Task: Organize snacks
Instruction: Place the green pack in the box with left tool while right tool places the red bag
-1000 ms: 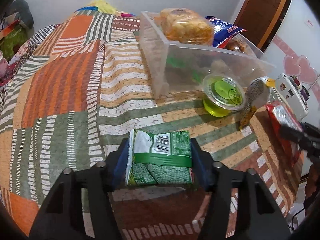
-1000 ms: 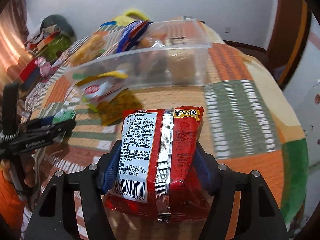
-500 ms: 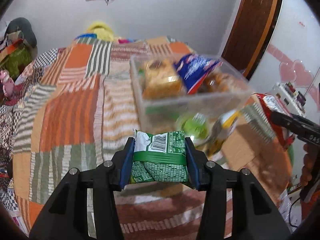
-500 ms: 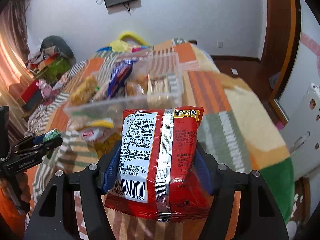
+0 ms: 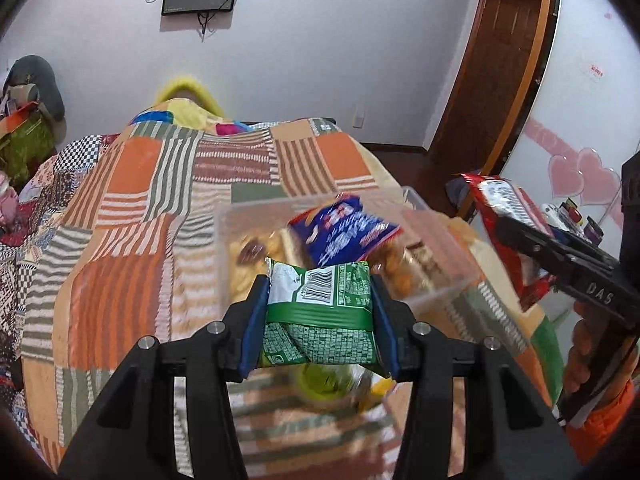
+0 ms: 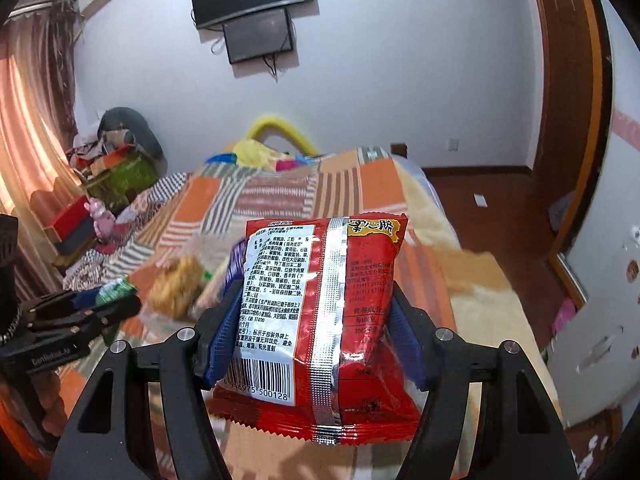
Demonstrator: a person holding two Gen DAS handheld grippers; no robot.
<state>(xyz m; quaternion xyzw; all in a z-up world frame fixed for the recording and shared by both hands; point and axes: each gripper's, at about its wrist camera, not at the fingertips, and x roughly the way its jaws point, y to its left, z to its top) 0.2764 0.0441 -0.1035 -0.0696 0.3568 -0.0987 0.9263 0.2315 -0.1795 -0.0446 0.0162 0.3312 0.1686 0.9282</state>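
My left gripper (image 5: 320, 324) is shut on a green snack packet (image 5: 320, 316) and holds it in the air just before a clear plastic bin (image 5: 460, 276) on the bed. The bin holds a blue packet (image 5: 344, 236) and yellow-orange snacks (image 5: 248, 248). My right gripper (image 6: 316, 340) is shut on a red snack packet (image 6: 320, 320), held high over the bed; it also shows in the left wrist view (image 5: 508, 220) at the right. The left gripper shows in the right wrist view (image 6: 80, 312) at the left. The bin's snacks (image 6: 176, 288) lie blurred behind the red packet.
A striped patchwork quilt (image 5: 132, 216) covers the bed. A green jelly cup (image 5: 324, 384) lies blurred on the quilt under the left gripper. A wooden door (image 5: 496, 80) stands at the right. A cluttered corner (image 6: 112, 164) and a wall screen (image 6: 256, 36) lie beyond the bed.
Both grippers have risen with their packets held fast. The bin and jelly cup have dropped lower in both views, and more of the wall shows.
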